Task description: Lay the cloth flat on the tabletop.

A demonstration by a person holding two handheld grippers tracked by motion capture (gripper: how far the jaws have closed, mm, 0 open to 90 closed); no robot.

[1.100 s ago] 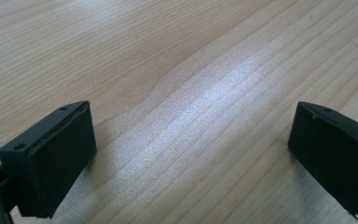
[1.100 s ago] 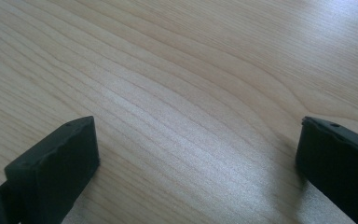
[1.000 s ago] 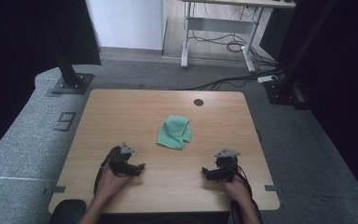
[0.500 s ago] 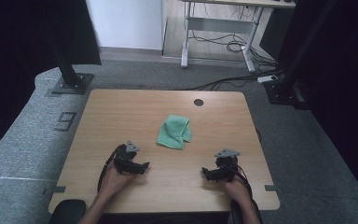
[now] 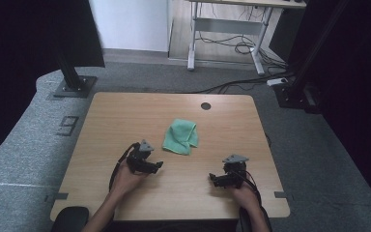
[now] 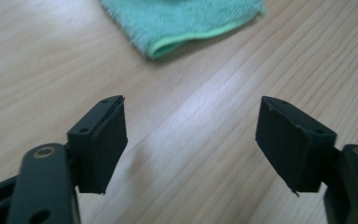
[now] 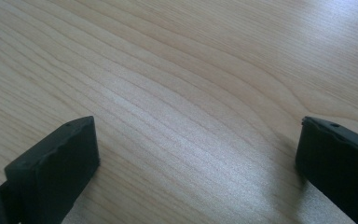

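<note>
The cloth [image 5: 180, 137] is lying a little above the middle of the high view, on the wooden table [image 5: 125, 116]. It is green, soft and nubby like terry, folded into a rough rectangle with one lobe sagging toward the lower right. In the left gripper view it [image 6: 182, 21] is showing at the top centre, its pile fuzzy and its hemmed edge a brighter green, flat on the pale, straight-grained board.

The left gripper [image 5: 158, 166] is sitting at the lower left of centre in the high view, just below and left of the cloth and apart from it. Its jaws are standing apart with only bare wood between them, and they have just been closing. The pads [image 6: 103, 140] are flat, matte black blocks with small screw holes, the right-hand one slightly frayed at its lower edge.

The right gripper [image 5: 212, 179] is resting at the lower right of centre, well apart from the cloth, a grey three-cornered plate on top. Its jaws are also standing wide apart over bare wood.

Compared with the earlier frames, the left gripper is sitting closer to the cloth, up and to the right, while the right gripper and the cloth are lying where they were.

On the grey floor at the left of the table, a dark mark [image 5: 67, 125] is reading like a "9".
</note>
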